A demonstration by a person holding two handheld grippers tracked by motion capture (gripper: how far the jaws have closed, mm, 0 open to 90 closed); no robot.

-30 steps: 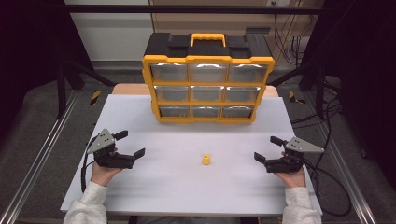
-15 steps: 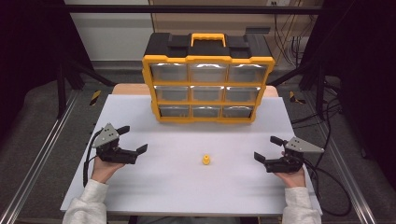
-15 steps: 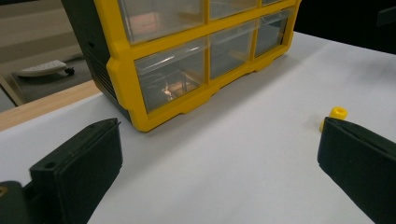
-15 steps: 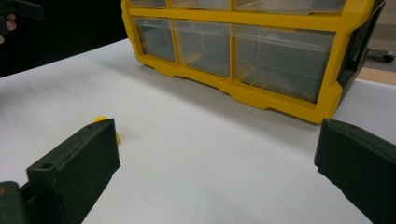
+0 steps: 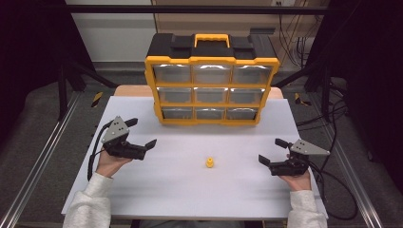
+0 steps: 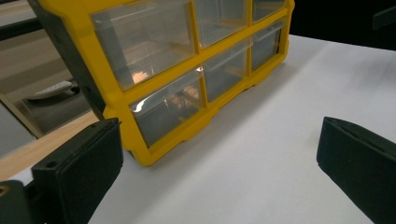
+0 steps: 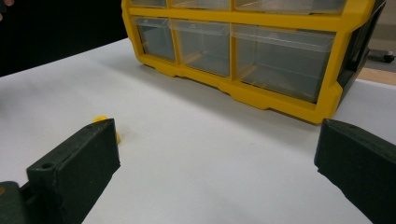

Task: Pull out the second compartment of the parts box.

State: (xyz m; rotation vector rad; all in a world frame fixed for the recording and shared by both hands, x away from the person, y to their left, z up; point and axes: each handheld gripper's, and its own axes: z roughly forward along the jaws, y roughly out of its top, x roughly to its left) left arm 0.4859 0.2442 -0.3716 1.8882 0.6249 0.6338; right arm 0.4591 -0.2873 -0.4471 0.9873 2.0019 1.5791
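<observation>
We've got both the left gripper (image 5: 140,134) and right gripper (image 5: 272,151) wide open and empty, and the little yellow piece (image 5: 209,163) sits mid-table between them, a bit closer to the right one.

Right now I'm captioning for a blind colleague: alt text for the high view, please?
A person holds an open left gripper and an open right gripper over a white table, with a small yellow piece between them. Behind stands a yellow-and-black drawer cabinet with nine clear drawers.
</observation>
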